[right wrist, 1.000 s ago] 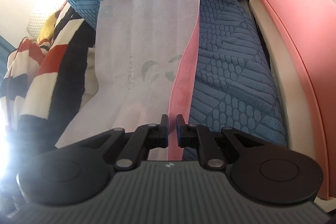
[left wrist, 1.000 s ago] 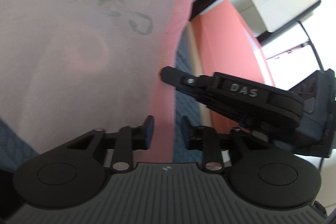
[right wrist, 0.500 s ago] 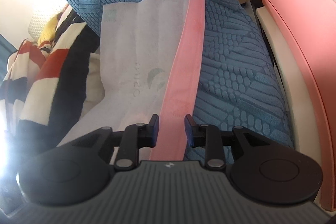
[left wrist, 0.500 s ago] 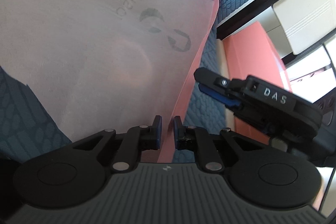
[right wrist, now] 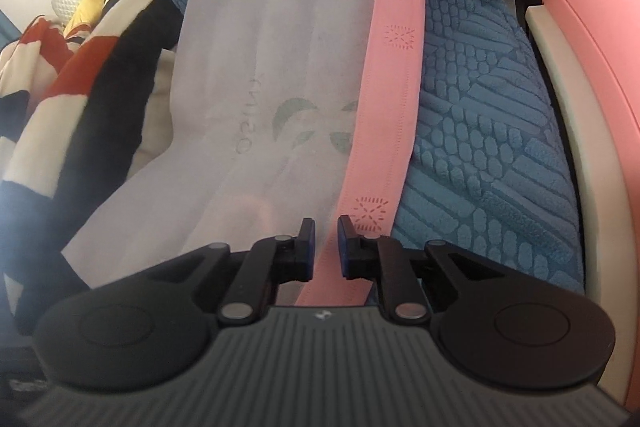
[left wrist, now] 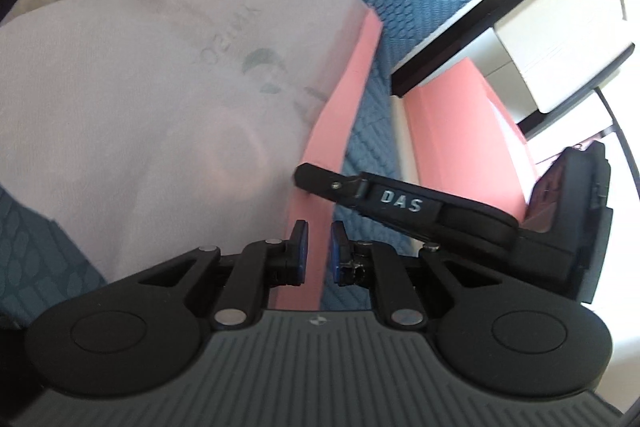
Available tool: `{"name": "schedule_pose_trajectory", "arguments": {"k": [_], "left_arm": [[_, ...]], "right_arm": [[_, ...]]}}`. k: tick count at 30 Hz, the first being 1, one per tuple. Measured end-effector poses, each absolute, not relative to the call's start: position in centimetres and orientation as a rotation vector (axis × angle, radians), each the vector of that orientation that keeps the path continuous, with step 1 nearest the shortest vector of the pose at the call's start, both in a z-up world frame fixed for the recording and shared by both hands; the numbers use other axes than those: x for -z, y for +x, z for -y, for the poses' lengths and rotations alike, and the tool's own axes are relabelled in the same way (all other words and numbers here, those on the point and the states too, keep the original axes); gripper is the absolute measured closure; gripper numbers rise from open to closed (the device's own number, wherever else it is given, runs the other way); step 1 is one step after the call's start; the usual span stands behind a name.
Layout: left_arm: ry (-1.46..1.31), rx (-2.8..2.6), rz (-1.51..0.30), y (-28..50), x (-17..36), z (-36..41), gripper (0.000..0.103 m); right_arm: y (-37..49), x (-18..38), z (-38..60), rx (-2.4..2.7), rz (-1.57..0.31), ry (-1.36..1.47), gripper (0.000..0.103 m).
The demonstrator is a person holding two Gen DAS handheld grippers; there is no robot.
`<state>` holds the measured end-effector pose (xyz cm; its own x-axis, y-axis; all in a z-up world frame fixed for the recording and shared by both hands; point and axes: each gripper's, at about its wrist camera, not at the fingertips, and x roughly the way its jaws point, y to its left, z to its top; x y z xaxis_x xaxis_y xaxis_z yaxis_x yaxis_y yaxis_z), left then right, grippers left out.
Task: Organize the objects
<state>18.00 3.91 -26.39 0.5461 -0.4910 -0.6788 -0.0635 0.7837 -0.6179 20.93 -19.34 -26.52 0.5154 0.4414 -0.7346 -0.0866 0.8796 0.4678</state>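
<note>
Bag [right wrist: 280, 75] on blue cover | left gripper [left wrist: 317, 253] slightly parted around pink strap [left wrist: 344, 87] | right gripper [right wrist: 325, 249] likewise, grip unclear

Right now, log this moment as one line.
left claw: open around pink strap | right claw: open around strap | white bag: on blue cover

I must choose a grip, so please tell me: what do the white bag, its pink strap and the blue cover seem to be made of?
White bag: probably thin non-woven fabric, matte, slightly translucent, softly creased.
Pink strap: similar non-woven material, with embossed bonding marks.
Blue cover: soft textile, raised geometric pile.
</note>
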Motion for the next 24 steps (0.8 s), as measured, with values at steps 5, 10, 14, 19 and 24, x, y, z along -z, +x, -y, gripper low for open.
{"name": "schedule_pose_trajectory", "arguments": {"k": [5,10,14,19,24], "left_arm": [[-0.595,0.303,-1.004,18.4,26.9,-2.5,0.089],[-0.53,0.282,-1.06,18.7,28.1,-1.4,0.089],[-0.531,0.286,-1.064,18.7,28.2,-1.5,0.089],[-0.522,0.291,-1.068,18.6,28.4,-1.4,0.089],[-0.523,0.294,-1.08,18.8,28.5,-1.4,0.089]], "right_arm": [[21.0,26.9,20.2,-0.322,-0.996,0.467,0.091],[20.9,26.5,20.2,-0.31,-0.975,0.475,0.084],[21.5,25.3,20.7,-0.293,-0.906,0.456,0.068],[23.0,25.5,22.9,-0.216,-0.863,0.528,0.062],[25.1,26.1,23.8,-0.159,-0.857,0.513,0.062]]}}
